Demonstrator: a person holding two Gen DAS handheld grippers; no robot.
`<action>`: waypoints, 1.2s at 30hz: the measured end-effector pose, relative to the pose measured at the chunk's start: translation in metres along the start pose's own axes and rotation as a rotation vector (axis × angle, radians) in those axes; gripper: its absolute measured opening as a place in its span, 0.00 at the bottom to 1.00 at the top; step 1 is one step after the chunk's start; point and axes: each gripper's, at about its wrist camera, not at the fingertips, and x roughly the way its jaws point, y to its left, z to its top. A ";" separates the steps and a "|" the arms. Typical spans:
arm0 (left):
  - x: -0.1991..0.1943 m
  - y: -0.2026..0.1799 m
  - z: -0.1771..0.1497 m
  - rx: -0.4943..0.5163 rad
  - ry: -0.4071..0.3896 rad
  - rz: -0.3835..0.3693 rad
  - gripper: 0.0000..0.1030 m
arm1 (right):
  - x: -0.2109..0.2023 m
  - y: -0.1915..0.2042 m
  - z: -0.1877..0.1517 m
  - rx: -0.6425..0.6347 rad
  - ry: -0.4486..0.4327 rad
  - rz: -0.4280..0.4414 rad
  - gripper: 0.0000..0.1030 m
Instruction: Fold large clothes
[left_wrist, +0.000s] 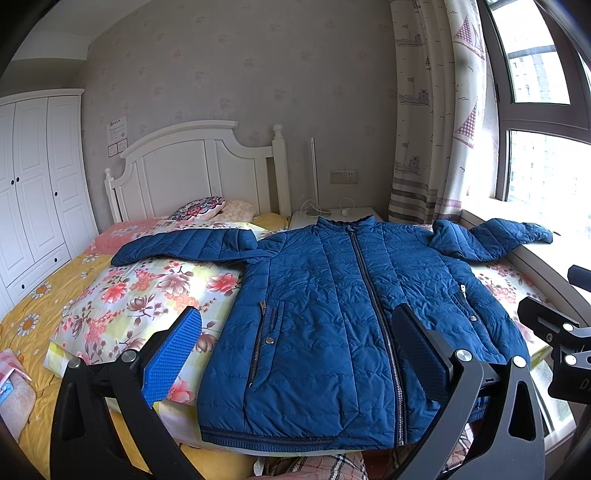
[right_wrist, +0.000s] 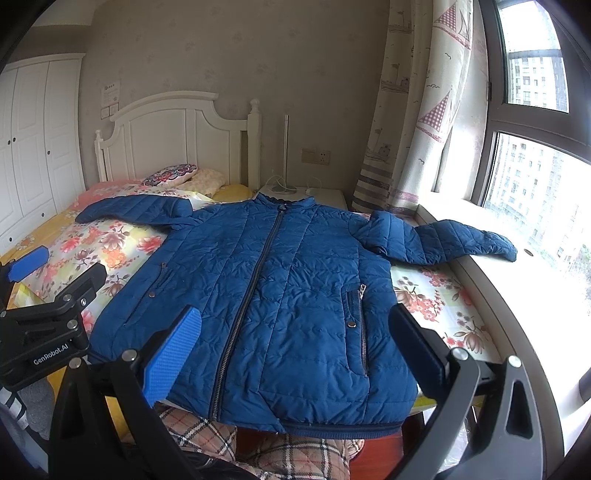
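A blue quilted jacket (left_wrist: 332, 317) lies flat, front up and zipped, on a floral quilt on the bed, collar toward the headboard and both sleeves spread out. It also shows in the right wrist view (right_wrist: 273, 295). Its right sleeve (right_wrist: 443, 240) reaches onto the window sill. My left gripper (left_wrist: 295, 343) is open and empty, held above the jacket's hem. My right gripper (right_wrist: 295, 343) is open and empty, also above the hem. The left gripper appears at the left edge of the right wrist view (right_wrist: 48, 302); part of the right gripper shows at the right edge of the left wrist view (left_wrist: 557, 332).
The floral quilt (left_wrist: 147, 295) covers a yellow sheet (left_wrist: 44, 306). A white headboard (left_wrist: 195, 166), pillows (left_wrist: 207, 208) and a nightstand (left_wrist: 332, 214) are at the far end. A white wardrobe (left_wrist: 33, 192) stands left. A window sill (right_wrist: 535, 295) and curtain (right_wrist: 413, 110) are right. A plaid blanket (right_wrist: 295, 450) lies below the hem.
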 end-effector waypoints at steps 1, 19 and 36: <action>0.000 -0.001 0.000 0.000 0.001 0.000 0.96 | 0.000 0.000 0.000 0.000 0.001 0.001 0.98; 0.010 0.002 -0.011 -0.001 0.030 0.000 0.96 | 0.010 -0.001 -0.007 0.008 0.032 0.015 0.98; 0.007 0.002 -0.011 0.003 0.025 -0.003 0.96 | 0.007 -0.001 -0.007 0.004 0.023 0.021 0.98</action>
